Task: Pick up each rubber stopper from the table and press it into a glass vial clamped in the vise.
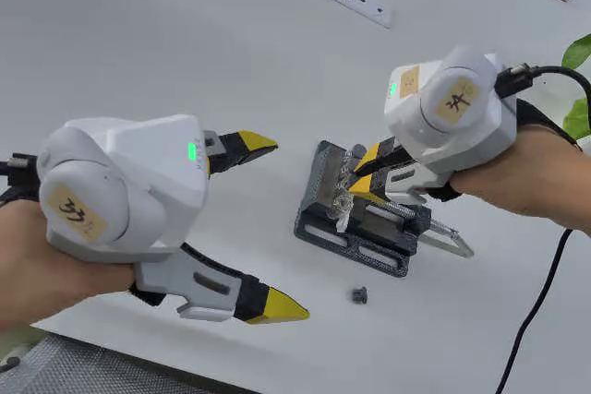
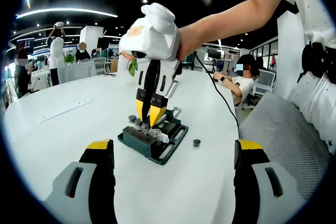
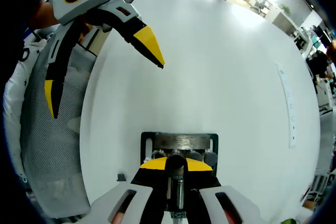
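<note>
My right gripper is closed on a dark round rubber stopper. Its yellow tips point down over the clear glass vials clamped in the black metal vise on the smooth white table. Several vials are already plugged with grey seated stoppers. A loose stopper lies near the vise. My left gripper hovers wide open, well apart. The left gripper view takes in people in an office.

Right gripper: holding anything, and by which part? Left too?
Right gripper looks shut on a dark stopper, pinched by its sides between the jaw tips, over the vise. Left gripper is open, holding nothing.
</note>
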`<action>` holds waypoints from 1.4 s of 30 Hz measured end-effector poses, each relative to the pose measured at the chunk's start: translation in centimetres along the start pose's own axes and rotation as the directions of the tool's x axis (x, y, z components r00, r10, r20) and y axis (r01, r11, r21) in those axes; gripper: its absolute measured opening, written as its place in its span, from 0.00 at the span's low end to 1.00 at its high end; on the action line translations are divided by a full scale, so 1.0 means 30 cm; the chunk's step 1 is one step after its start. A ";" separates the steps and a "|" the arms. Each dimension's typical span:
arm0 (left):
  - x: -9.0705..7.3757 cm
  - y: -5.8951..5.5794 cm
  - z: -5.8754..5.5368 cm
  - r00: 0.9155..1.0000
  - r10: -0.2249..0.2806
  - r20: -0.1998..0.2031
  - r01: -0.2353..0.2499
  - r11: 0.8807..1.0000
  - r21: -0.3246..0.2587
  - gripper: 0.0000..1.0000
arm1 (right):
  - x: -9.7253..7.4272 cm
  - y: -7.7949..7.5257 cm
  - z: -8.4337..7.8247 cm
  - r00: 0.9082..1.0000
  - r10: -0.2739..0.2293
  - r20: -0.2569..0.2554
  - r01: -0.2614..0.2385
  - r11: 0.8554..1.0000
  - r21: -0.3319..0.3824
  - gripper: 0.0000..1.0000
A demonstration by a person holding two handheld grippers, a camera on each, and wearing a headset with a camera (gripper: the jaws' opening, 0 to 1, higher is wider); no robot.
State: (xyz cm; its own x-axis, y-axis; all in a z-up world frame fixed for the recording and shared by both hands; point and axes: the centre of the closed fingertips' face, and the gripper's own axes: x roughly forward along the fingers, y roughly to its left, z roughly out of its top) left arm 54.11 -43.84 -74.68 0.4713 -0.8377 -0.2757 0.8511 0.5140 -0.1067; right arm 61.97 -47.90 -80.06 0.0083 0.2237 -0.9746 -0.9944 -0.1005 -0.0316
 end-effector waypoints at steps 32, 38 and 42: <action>0.003 -0.008 0.013 1.000 -0.008 -0.003 0.008 1.000 0.009 0.91 | -0.032 -0.011 0.011 0.998 -0.017 0.059 0.014 0.998 0.063 0.09; 0.002 -0.004 0.015 1.000 -0.004 0.001 0.004 1.000 0.010 0.91 | -0.056 -0.027 0.005 0.996 -0.026 0.089 0.018 0.996 0.092 0.03; 0.003 -0.006 0.013 1.000 -0.007 -0.001 0.007 1.000 0.009 0.91 | -0.050 -0.017 0.003 0.996 -0.010 0.089 0.002 0.996 0.092 0.02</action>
State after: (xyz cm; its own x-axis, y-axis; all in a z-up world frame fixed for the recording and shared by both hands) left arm 54.09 -44.09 -74.31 0.4650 -0.8412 -0.2761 0.8565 0.5063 -0.1000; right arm 62.46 -48.10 -78.58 0.0087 0.3101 -0.9507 -0.9999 -0.0103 -0.0125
